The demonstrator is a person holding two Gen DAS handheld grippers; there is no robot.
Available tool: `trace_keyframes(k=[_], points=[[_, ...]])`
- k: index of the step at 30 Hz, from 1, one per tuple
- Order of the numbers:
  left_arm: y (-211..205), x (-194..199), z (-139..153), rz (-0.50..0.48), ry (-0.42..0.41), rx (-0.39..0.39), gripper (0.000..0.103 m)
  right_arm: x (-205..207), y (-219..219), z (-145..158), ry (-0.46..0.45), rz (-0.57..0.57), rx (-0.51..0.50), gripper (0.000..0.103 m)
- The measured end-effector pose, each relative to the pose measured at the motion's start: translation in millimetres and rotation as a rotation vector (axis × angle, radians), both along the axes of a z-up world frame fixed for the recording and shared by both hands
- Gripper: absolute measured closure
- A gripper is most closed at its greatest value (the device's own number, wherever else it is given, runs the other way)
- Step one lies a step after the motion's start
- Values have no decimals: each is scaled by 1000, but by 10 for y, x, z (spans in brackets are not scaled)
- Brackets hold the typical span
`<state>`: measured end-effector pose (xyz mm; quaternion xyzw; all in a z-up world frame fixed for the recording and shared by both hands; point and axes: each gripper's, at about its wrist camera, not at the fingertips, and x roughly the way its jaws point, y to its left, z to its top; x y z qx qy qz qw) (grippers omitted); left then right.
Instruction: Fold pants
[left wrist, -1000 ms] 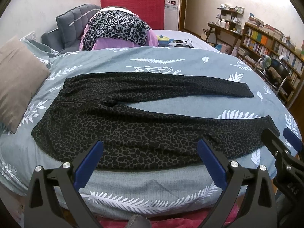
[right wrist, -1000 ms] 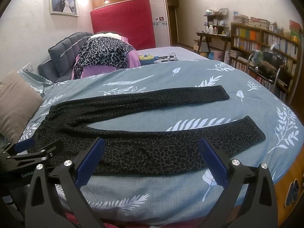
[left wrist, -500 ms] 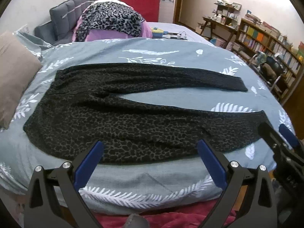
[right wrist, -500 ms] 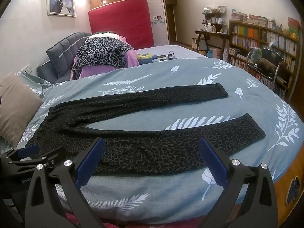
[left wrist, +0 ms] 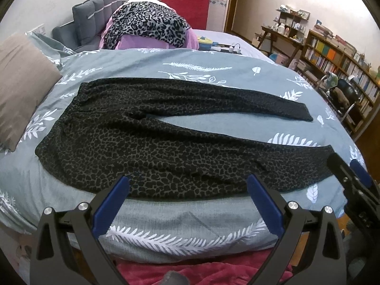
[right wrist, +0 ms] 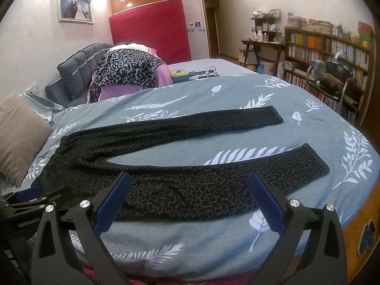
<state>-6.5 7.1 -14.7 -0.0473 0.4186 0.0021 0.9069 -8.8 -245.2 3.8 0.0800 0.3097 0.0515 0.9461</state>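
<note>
Bed [left wrist: 213, 216]: covered by a grey-blue quilt printed with white leaves and ferns.
Pants [left wrist: 180, 152]: dark leopard print, flat on the quilt, waist toward the pillow, legs spread apart toward the bookshelf side.
Pillow [left wrist: 21, 83]: beige, leaning at the waist end of the bed.
Pile of clothes [left wrist: 147, 26]: leopard-print cloth over pink fabric, at the far side by the grey headboard.
Power strip [right wrist: 210, 70]: white, on the far part of the bed, next to a yellow and blue toy [right wrist: 179, 73].
</note>
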Motion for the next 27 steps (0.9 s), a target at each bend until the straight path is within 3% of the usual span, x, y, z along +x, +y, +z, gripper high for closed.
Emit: trace_keyframes(k=[3,6,11,27], points=[[4,-4,15,-21,27,-26,5,-4,3,4,-1,-1,0,2],[44,16,-33,-41,90,-107,5,-16,-6,2,0,-2,9,2],[83,21,-62,-20,100,-127,5,-37,-28,3,-7,-7,15,2],[137,24,-76,11,93,-108,5,1,-63,-67,20,-11,26,2]])
